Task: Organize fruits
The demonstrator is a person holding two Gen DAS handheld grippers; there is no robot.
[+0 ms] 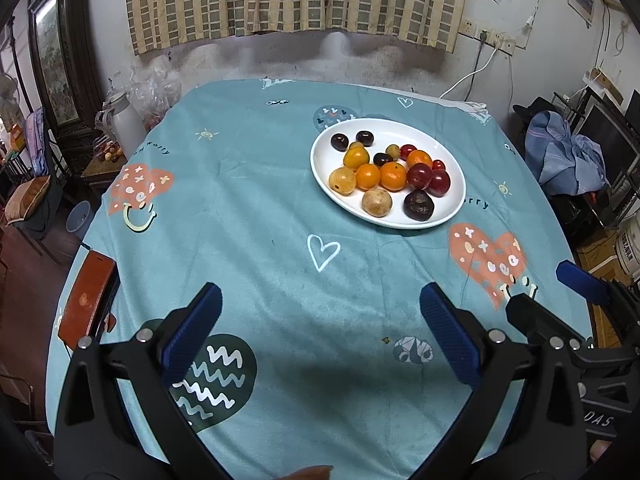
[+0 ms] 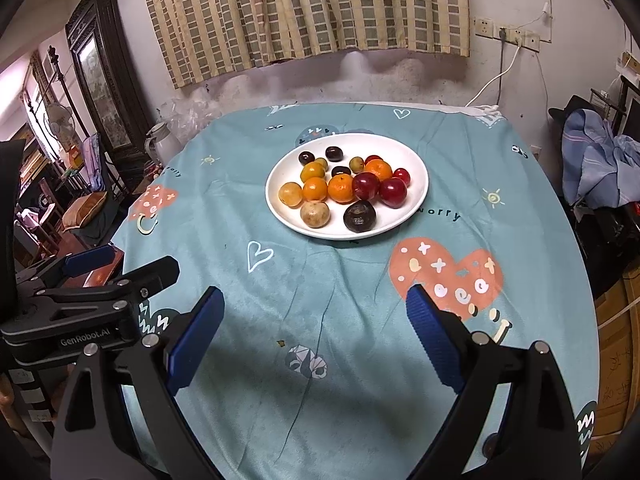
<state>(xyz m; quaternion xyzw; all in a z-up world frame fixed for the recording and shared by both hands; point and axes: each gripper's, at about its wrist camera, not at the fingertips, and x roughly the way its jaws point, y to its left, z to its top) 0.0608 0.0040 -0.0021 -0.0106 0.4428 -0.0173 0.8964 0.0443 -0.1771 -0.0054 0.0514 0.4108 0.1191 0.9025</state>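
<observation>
Both black blue-padded tongs, the left gripper [image 1: 320, 328] and the right gripper [image 2: 314, 326], are held spread wide and empty over the teal patterned tablecloth [image 1: 260, 208], well short of the white oval plate [image 2: 412, 196] on which the mixed small fruits [image 2: 340, 188] are piled.

On the far half of the table [image 2: 280, 400] sits the plate [image 2: 416, 172], all the fruits [image 2: 340, 188] heaped in it. Both grippers hang over the near edge, left gripper [image 1: 320, 332] beside right gripper [image 2: 314, 330], well short of the plate. A jug [image 1: 124, 120] stands off the table's far left corner.
</observation>
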